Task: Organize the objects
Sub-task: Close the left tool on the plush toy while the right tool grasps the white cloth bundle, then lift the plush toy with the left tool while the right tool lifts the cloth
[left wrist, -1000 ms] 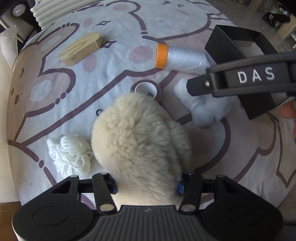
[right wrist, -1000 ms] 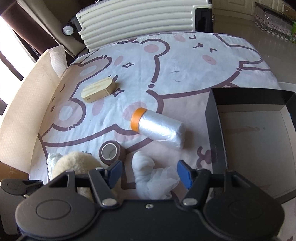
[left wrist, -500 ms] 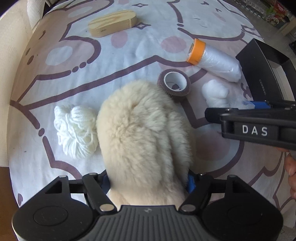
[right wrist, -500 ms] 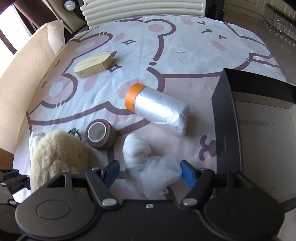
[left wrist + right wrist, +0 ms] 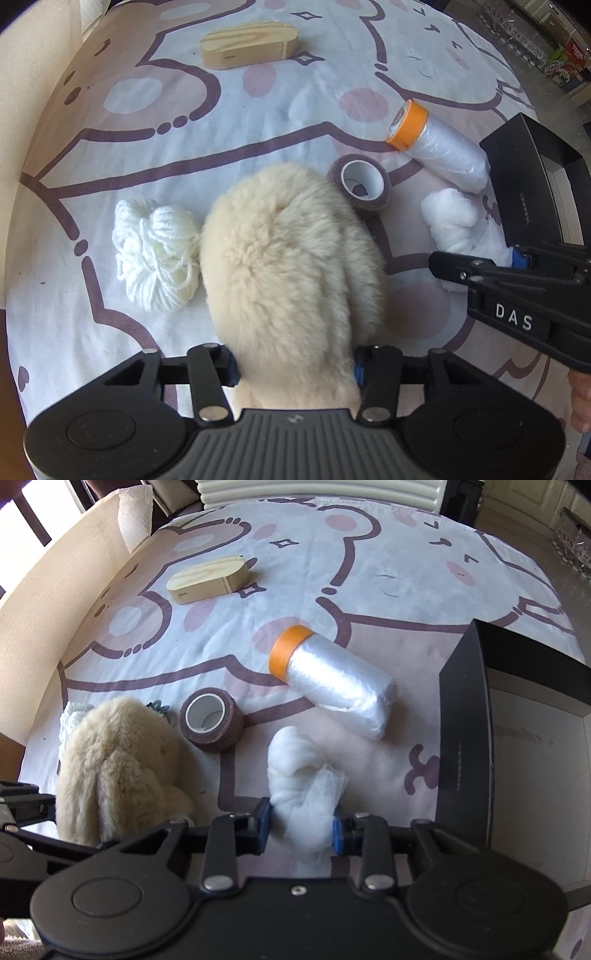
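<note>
The left gripper [image 5: 293, 371] is closing its fingers on the fluffy toy [image 5: 291, 266] lying on the bed [image 5: 258, 122], while the right gripper [image 5: 301, 829] is clamped on the white cloth [image 5: 306, 782] beside the black box [image 5: 465, 731].

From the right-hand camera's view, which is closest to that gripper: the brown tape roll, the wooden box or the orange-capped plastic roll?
1. Brown tape roll, just ahead and left of the right gripper.
2. Orange-capped plastic roll, ahead, slightly right.
3. Wooden box, far off at upper left.
</note>
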Tool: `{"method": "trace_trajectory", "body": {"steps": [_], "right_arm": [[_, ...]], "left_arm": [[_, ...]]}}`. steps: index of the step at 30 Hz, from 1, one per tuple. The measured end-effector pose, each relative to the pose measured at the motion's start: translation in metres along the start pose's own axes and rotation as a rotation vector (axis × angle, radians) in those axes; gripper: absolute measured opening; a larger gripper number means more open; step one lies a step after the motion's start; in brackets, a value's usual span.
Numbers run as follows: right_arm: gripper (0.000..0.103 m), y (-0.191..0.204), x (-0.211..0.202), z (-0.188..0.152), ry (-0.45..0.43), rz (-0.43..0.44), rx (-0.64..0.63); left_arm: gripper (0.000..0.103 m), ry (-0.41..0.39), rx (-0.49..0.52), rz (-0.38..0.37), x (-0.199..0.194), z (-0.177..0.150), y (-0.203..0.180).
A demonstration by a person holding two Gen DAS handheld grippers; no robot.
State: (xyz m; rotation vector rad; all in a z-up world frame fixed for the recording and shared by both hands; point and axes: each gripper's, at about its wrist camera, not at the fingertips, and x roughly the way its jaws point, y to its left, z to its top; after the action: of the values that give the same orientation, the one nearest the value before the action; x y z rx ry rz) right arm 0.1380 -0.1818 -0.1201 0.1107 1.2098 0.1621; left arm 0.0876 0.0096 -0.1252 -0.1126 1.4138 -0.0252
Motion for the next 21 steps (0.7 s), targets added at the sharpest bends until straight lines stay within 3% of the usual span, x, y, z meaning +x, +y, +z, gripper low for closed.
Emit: {"method": "trace_trajectory", "body": {"steps": [6, 21], "right_arm": [[0.032, 0.003, -0.012, 0.0, -0.027, 0.02, -0.004], [0.032, 0.006, -0.047, -0.003, -0.105, 0.023, 0.007]], "left_arm": [[0.04, -0.043, 0.012, 0.028, -0.011, -0.003, -0.012], [0.034, -0.184, 0.034, 0.054, -0.053, -0.008, -0.028]]}}
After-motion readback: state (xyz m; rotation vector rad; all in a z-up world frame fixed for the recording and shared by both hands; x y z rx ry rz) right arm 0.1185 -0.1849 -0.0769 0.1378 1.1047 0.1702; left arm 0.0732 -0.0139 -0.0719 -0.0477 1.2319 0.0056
